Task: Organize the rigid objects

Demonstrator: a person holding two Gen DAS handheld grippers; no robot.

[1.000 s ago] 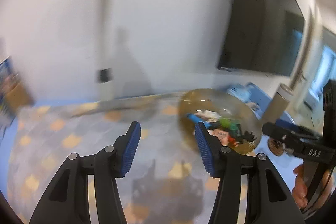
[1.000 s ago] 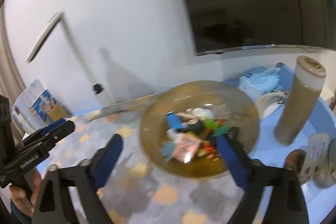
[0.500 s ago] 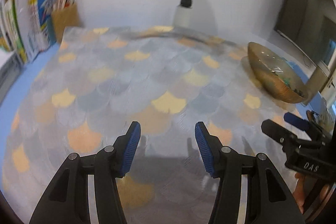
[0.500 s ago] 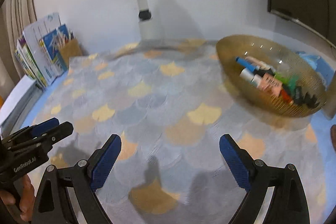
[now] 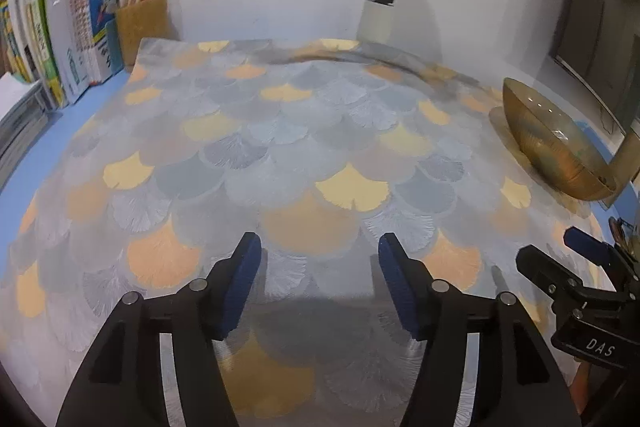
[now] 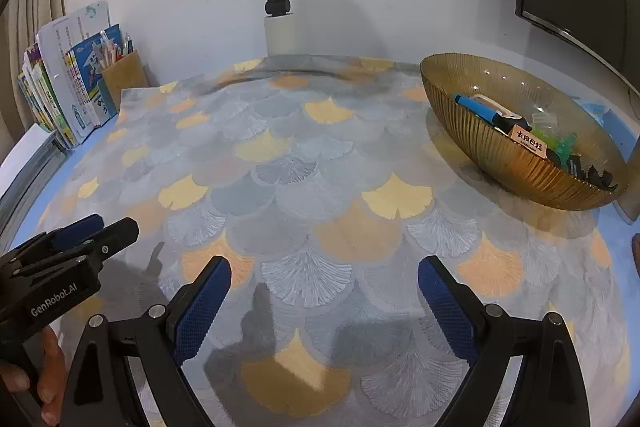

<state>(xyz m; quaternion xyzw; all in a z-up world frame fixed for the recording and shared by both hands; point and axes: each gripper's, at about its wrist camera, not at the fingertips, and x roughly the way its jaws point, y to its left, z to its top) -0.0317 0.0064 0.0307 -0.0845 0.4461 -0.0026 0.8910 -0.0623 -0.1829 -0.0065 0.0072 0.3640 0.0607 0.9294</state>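
- Left wrist view: left gripper (image 5: 319, 255) spread apart, empty, above the scale-patterned mat (image 5: 280, 155); amber bowl (image 5: 552, 147) far right
- Right wrist view: right gripper (image 6: 325, 285) wide apart, empty; bowl holds a blue marker (image 6: 478, 109) and other small items

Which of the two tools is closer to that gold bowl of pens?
The right tool. The bowl sits ahead and to its right. The left tool is further left, on the right tool's far side from the bowl.
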